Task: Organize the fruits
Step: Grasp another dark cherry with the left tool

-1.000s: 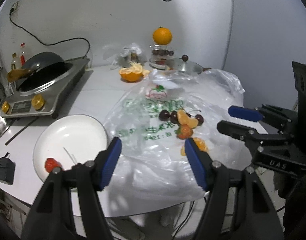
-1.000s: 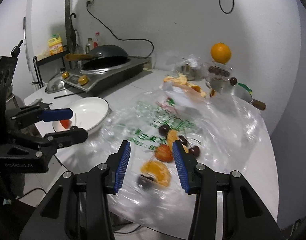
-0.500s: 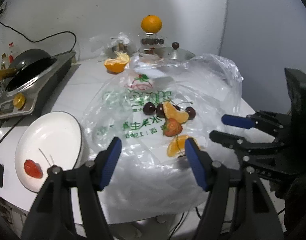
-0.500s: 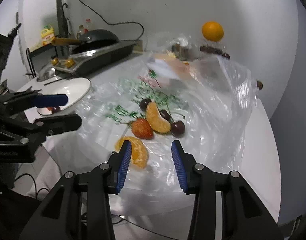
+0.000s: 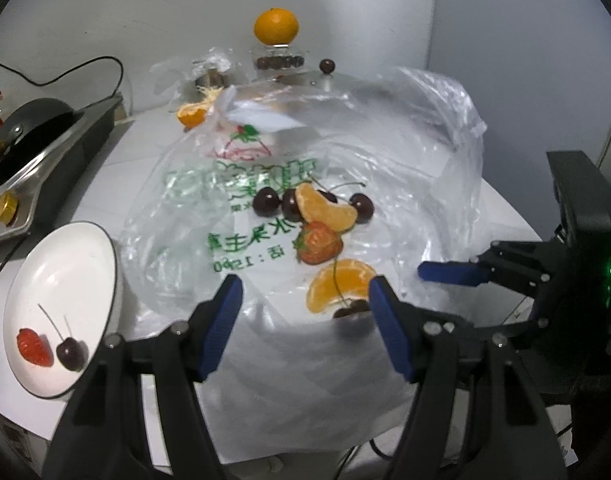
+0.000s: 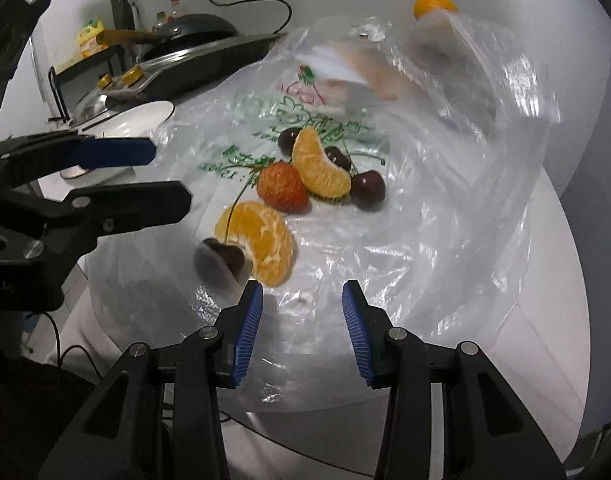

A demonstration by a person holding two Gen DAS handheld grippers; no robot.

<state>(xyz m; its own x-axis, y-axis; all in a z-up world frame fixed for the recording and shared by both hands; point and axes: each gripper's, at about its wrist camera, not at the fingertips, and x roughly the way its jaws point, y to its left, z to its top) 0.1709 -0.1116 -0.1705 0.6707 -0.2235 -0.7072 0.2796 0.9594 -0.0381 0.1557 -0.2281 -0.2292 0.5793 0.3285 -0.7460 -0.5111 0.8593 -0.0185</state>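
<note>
A clear plastic bag with green print lies spread on the white table. On it lie two orange segments, a strawberry and several dark cherries. One cherry lies at the near segment. A white plate at the left holds a strawberry and a cherry. My left gripper is open and empty just short of the near segment. My right gripper is open and empty over the bag's near edge.
A stove with a dark pan stands at the far left. A whole orange sits on a jar at the back, beside a cut orange and a small pot lid. The table edge runs close below both grippers.
Both grippers have moved forward and lower toward the fruit on the bag, and the left one has swung right. A cherry now lies on the plate beside the strawberry.
</note>
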